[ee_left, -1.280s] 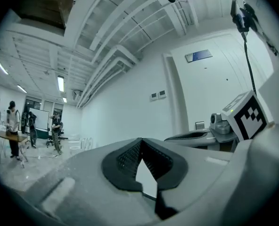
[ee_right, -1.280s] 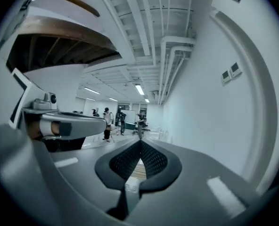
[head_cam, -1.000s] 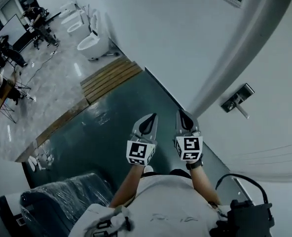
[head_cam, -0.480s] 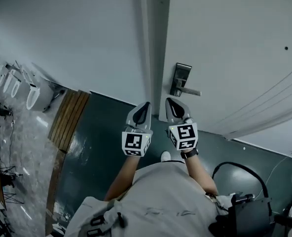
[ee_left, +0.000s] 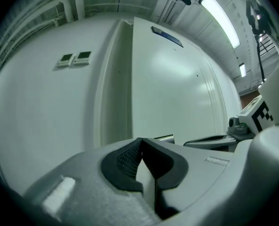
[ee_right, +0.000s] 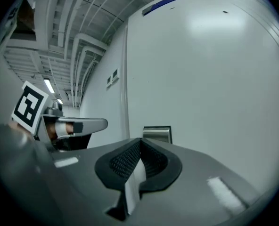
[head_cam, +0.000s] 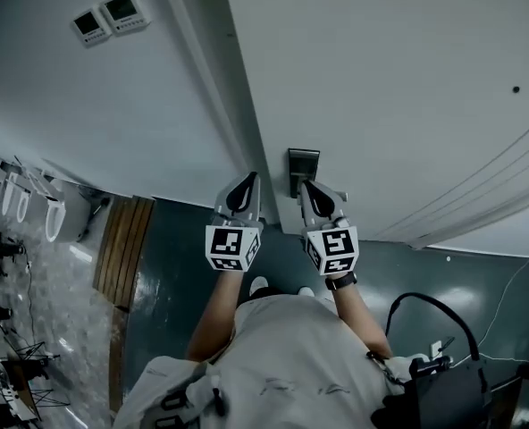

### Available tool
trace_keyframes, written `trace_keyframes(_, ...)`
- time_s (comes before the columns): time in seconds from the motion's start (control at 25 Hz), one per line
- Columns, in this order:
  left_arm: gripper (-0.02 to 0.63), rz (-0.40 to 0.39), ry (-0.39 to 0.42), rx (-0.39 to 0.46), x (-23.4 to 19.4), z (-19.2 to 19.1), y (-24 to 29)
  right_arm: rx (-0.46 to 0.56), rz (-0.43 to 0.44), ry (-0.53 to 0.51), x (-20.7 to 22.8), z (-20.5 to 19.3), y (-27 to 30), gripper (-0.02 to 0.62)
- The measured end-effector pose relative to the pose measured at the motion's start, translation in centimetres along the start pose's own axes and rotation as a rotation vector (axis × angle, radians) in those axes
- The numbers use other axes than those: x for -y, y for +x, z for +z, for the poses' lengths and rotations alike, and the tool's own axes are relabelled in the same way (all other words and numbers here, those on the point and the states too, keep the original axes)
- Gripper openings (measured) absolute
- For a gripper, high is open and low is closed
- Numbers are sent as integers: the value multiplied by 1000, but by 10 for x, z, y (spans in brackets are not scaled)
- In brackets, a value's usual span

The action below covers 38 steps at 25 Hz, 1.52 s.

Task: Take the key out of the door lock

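left gripper (head_cam: pixel 246 181) — fingers closed, empty | right gripper (head_cam: pixel 307 189) — fingers closed, empty | both facing door lock (head_cam: pixel 303 164)

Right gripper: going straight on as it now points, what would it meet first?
Most likely the metal lock plate on the white door, just ahead of the right gripper; depth is unclear.

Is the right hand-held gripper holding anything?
No: in the right gripper view the right hand-held gripper has its jaws shut together with nothing between them, and the lock plate shows beyond them.
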<state>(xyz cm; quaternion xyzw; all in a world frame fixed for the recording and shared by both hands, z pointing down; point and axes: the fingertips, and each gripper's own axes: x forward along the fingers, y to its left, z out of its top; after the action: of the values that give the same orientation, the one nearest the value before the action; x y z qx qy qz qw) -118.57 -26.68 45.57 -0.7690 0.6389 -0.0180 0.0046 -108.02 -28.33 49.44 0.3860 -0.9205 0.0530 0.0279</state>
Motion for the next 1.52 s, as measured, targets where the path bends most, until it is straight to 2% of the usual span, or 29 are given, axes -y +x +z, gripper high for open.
trace_keyframes(0.16, 7, -91, -5, -6, -6, 5, 32, 1, -24, -62, -9, 12, 12, 0)
trace_keyframes(0.2, 128, -111, -5, -6, -7, 5, 39, 2, -35, -62, -10, 12, 12, 0)
trace_keyframes(0.32, 189, -167, 4, -4, -10, 6, 62, -12, -95, -42, -5, -1, 12, 0)
trace_keyframes(0.48, 184, -247, -13, 3, -13, 8, 78, -58, -141, -19, -1, -20, 11, 0)
trace_keyframes(0.64, 130, -326, -58, 41, -9, 8, 80, -102, -197, 45, 8, -45, 2, 0)
trace_keyframes(0.8, 130, -322, -46, 39, -8, 8, 81, -181, -206, 56, 4, -77, -8, 0)
trace_keyframes(0.88, 130, -317, -46, 44, -9, 8, 81, -233, -190, 76, -1, -98, -10, 82)
trace_keyframes(0.92, 130, -316, -47, 46, -8, 8, 81, -259, -187, 95, -2, -109, -11, 102)
trace_keyframes(1.0, 130, -318, -51, 47, -8, 9, 82, -291, -189, 156, 0, -129, -11, 125)
trace_keyframes(1.16, 130, -318, -53, 36, -7, 8, 82, -304, -176, 345, 8, -159, -1, 207)
trace_keyframes(1.24, 130, -316, -53, 33, -7, 7, 83, -299, -183, 417, 14, -170, 8, 219)
trace_keyframes(1.52, 130, -320, -48, 7, -5, 5, 83, -283, -211, 543, 28, -192, 32, 215)
